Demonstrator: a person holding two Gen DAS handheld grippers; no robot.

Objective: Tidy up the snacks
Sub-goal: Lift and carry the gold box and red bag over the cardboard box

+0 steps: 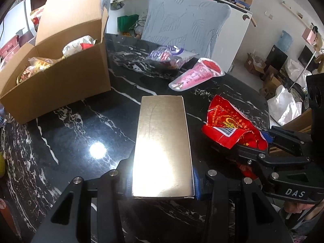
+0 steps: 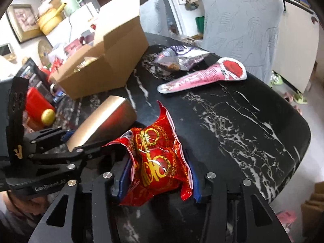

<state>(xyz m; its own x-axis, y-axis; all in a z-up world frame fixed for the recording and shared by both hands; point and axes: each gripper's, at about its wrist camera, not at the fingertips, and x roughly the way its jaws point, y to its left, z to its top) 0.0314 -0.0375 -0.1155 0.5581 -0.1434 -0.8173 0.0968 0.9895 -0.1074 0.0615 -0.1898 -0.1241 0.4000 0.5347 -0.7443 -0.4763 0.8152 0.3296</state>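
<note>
My left gripper (image 1: 162,182) is shut on a shiny gold box (image 1: 162,137), its blue pads pressing both long sides, just above the black marble table (image 1: 70,131). Right beside it, my right gripper (image 2: 160,180) is shut on a crumpled red snack bag (image 2: 158,151) with gold print, squeezed between its blue pads. An open cardboard box (image 1: 60,81) at the table's far left holds several snack packs. On the far side of the table lie a pink cone-shaped packet (image 1: 198,75) and a purple-and-white bag (image 1: 168,56).
A grey covered chair (image 1: 186,20) stands behind the table's far edge. The table's rounded right edge (image 2: 299,125) drops to the floor. A yellow fruit (image 2: 48,116) and red items sit low at the left, beyond the table.
</note>
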